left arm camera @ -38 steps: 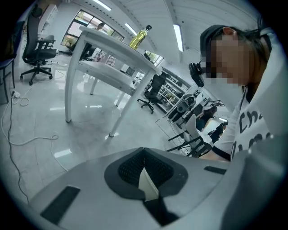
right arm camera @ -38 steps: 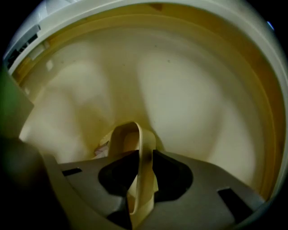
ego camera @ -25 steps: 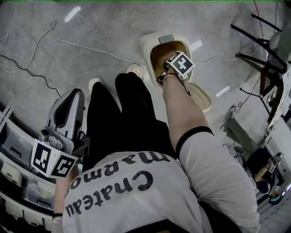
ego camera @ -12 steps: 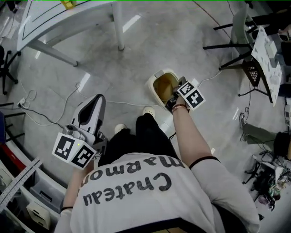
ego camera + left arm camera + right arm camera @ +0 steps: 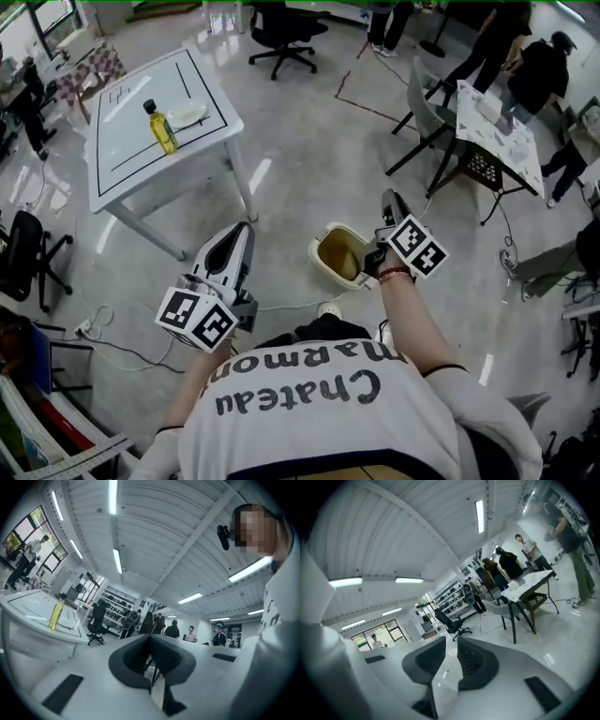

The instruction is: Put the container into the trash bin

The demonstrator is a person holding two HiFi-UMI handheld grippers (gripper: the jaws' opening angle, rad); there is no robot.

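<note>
The cream trash bin point(image 5: 323, 246) stands open on the floor in front of the person's feet. Its inside looks brown, and I cannot make out a separate container in it. My right gripper point(image 5: 387, 199) is held high, up and to the right of the bin and pointing out into the room. Its jaws point(image 5: 451, 646) are closing, with a narrow gap and nothing between them. My left gripper point(image 5: 242, 230) is raised to the left of the bin and points level. Its pads point(image 5: 150, 641) meet with nothing in them.
A white table point(image 5: 122, 150) at the far left carries a yellow bottle point(image 5: 160, 127) and a white plate point(image 5: 187, 114). Office chairs point(image 5: 281, 28) stand at the back, a second table point(image 5: 497, 131) with grey chairs at the right. People stand at the back right. A cable point(image 5: 112, 342) trails on the floor.
The person has straightened up and both grippers have risen. The right gripper has come up out of the bin's opening. The view now takes in the room instead of just the floor.
</note>
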